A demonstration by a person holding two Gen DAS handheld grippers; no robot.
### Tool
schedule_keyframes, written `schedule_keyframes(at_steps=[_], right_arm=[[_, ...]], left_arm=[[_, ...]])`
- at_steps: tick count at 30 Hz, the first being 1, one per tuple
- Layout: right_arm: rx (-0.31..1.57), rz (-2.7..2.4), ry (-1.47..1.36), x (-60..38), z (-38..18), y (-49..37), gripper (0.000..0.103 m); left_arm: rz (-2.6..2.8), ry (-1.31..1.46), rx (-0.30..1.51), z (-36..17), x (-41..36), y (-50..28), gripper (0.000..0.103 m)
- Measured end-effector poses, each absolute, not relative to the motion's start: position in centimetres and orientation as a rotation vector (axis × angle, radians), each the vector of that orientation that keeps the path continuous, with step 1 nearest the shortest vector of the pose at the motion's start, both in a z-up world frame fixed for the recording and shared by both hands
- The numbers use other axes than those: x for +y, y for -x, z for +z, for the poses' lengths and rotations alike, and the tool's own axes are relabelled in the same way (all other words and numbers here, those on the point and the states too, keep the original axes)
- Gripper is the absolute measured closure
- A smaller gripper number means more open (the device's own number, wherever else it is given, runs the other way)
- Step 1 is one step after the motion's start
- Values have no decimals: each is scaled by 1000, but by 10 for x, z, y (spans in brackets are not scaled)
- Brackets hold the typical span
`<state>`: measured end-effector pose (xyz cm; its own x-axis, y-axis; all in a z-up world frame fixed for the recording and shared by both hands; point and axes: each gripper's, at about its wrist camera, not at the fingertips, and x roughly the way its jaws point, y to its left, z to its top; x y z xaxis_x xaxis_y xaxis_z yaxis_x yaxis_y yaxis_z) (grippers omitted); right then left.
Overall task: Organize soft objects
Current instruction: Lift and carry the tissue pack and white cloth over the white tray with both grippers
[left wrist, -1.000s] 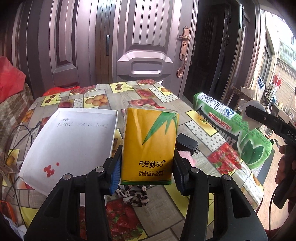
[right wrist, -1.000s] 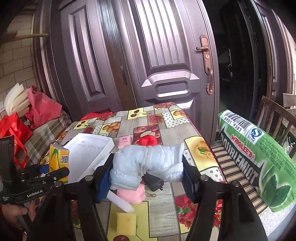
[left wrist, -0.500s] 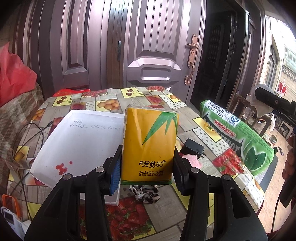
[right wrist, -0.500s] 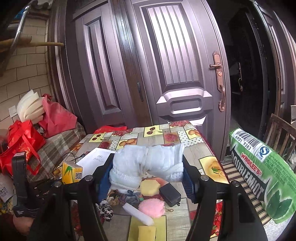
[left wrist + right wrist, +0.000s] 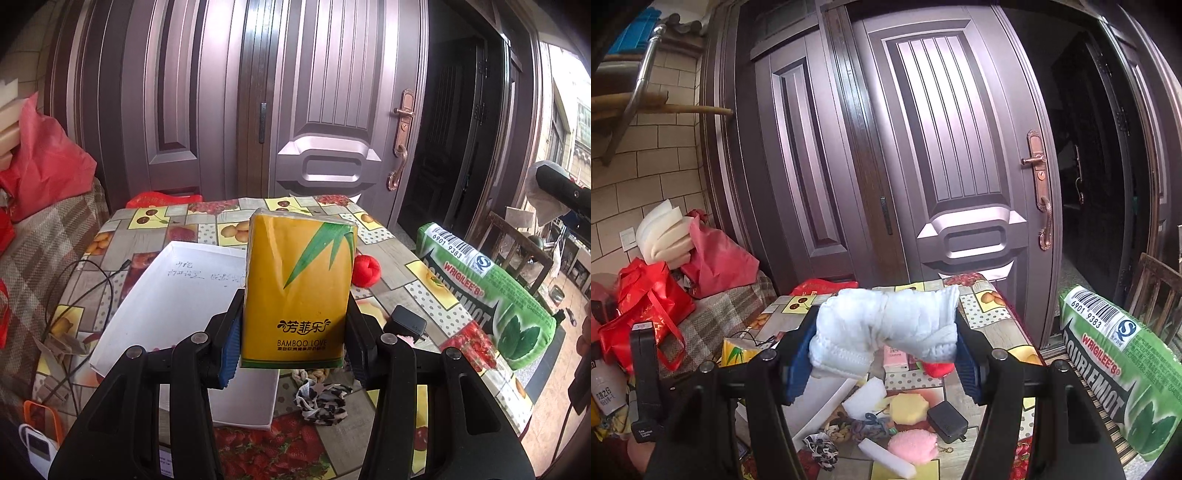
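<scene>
Glossy plastic tissue pack (image 5: pixel 297 291) — fluffy cloth (image 5: pixel 884 326)

Both views daylit, soft, no hard shadows. Left view: light enters from far right of frame, sky there blown white; sheen on door (image 5: pixel 328 110) panels. Open doorway (image 5: pixel 1100 184) at right dark, little detail. Strong fisheye bend at edges, black vignette in corners. Centre sharp; near gripper bodies at bottom underexposed, slightly soft.
</scene>
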<state>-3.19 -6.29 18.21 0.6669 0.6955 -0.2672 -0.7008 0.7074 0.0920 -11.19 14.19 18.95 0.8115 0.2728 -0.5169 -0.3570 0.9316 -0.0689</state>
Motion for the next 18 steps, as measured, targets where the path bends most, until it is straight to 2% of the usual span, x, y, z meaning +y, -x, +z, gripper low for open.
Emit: schedule_keyframes(at_steps=[10,18], right_arm=[[195,854,-32,-42,230,25,38],[211,902,-13,-5,218,32,38]], left_arm=[[513,97,380,293,197,137,55],[571,116,427,275,215,141,55]])
